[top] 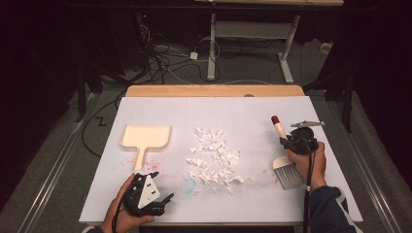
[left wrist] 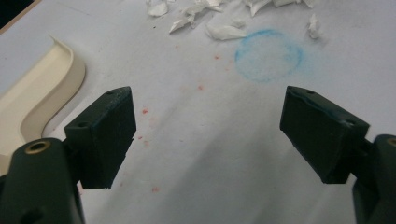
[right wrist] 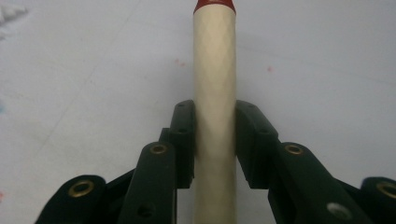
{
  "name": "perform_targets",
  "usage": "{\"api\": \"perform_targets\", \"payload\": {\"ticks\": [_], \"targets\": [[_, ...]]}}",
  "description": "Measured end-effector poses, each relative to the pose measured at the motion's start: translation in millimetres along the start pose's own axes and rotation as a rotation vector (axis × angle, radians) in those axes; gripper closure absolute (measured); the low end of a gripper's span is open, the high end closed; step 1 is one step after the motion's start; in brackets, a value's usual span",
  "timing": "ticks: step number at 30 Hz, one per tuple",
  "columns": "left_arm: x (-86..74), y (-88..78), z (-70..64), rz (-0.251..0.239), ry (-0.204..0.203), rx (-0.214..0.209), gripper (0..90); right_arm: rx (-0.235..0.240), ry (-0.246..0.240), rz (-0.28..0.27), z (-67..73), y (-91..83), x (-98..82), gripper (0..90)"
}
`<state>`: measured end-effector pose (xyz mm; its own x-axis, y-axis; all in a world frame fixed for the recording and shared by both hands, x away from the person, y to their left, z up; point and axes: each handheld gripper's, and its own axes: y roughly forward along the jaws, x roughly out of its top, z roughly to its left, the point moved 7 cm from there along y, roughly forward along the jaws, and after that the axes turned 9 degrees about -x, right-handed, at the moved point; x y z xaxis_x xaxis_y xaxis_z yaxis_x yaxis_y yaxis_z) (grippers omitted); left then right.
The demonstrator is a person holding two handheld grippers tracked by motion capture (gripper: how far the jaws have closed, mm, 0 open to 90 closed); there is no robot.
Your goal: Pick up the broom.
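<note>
A brush lies on the white table at the right, its cream handle (top: 279, 129) tipped in red and its grey bristles (top: 287, 174) toward the front edge. My right gripper (top: 287, 141) is shut on that handle (right wrist: 215, 56), with both black pads pressed against its sides (right wrist: 215, 116). A pile of white paper scraps (top: 214, 156) covers the middle of the table. A cream dustpan (top: 145, 136) lies flat at the left, handle toward me. At the front left my left gripper (top: 158, 188) stands open over bare table (left wrist: 208, 135), nothing between its jaws, with the dustpan's edge (left wrist: 32, 98) to its left.
A faint blue chalk ring (left wrist: 268, 56) marks the sheet just ahead of the left gripper, near the closest scraps (left wrist: 224, 23). Small red specks dot the sheet around it. The white table (top: 243, 109) ends in a wooden strip at the back; cables and desk legs lie on the floor beyond.
</note>
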<state>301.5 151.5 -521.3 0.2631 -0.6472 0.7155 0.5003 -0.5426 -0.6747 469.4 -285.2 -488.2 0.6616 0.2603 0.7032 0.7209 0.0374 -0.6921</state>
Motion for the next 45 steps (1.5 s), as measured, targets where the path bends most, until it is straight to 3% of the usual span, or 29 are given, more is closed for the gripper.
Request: {"api": "perform_targets", "payload": {"ticks": [6, 7, 9, 12, 14, 15, 17, 19, 20, 22, 23, 24, 27, 31, 33, 37, 38, 45], "targets": [[2.6, -0.6, -0.9, -0.009, -0.003, -0.003, 17.5, 0.015, 0.013, -0.118, -3.5, -36.1, 11.3, 71.5], [3.6, -0.8, -0.9, -0.014, -0.01, -0.004, 17.5, 0.015, 0.013, -0.118, -3.5, -36.1, 11.3, 71.5], [8.0, -1.4, -1.5, -0.032, -0.025, -0.015, 17.5, 0.019, 0.013, -0.167, -3.3, -53.9, 17.5, 71.5], [20.4, -3.2, -3.2, -0.069, -0.044, -0.029, 17.5, 0.024, 0.017, -0.195, -1.5, -65.0, 21.3, 71.6], [33.3, -4.2, -5.9, -0.106, -0.053, -0.043, 17.5, 0.038, 0.006, -0.24, 4.6, -81.2, 27.3, 71.7], [47.8, -4.5, -8.9, -0.135, -0.054, -0.052, 17.5, 0.043, 0.001, -0.256, 7.3, -86.1, 29.2, 71.7], [55.1, -4.3, -11.0, -0.146, -0.047, -0.058, 18.2, 0.042, -0.014, -0.279, 12.7, -93.6, 32.3, 71.8], [78.8, 0.3, -18.0, -0.182, -0.02, -0.072, 18.3, 0.035, -0.024, -0.303, 17.2, -99.1, 35.1, 71.8], [78.8, 0.3, -18.0, -0.182, -0.02, -0.072, 18.4, 0.04, -0.025, -0.312, 19.4, -101.3, 36.3, 71.8], [95.0, 5.3, -25.4, -0.204, -0.012, -0.104, 18.4, 0.056, -0.027, -0.326, 24.3, -106.3, 37.9, 71.8], [112.4, 10.8, -32.0, -0.227, 0.0, -0.123, 18.5, 0.06, -0.032, -0.333, 26.8, -109.2, 38.9, 71.8], [112.4, 10.8, -32.0, -0.227, 0.0, -0.123, 18.7, 0.065, -0.036, -0.341, 29.9, -112.5, 39.9, 71.8], [139.7, 20.8, -43.8, -0.265, 0.006, -0.163, 18.8, 0.076, -0.048, -0.362, 36.5, -119.8, 42.2, 71.7], [173.9, 35.6, -60.8, -0.313, 0.003, -0.203, 20.7, 0.113, -0.091, -0.411, 60.3, -139.9, 45.3, 71.7], [193.7, 46.1, -73.0, -0.342, -0.019, -0.246, 20.9, 0.13, -0.112, -0.425, 71.7, -146.8, 45.0, 71.7], [205.7, 56.3, -80.2, -0.357, -0.042, -0.265, 22.8, 0.168, -0.167, -0.441, 93.0, -157.9, 43.5, 71.7], [208.9, 62.6, -81.8, -0.36, -0.065, -0.278, 24.0, 0.171, -0.175, -0.447, 97.4, -160.9, 43.1, 71.7], [203.8, 76.1, -77.7, -0.353, -0.141, -0.331, 40.5, 0.208, -0.203, -0.493, 117.0, -179.9, 41.6, 71.7]]}}
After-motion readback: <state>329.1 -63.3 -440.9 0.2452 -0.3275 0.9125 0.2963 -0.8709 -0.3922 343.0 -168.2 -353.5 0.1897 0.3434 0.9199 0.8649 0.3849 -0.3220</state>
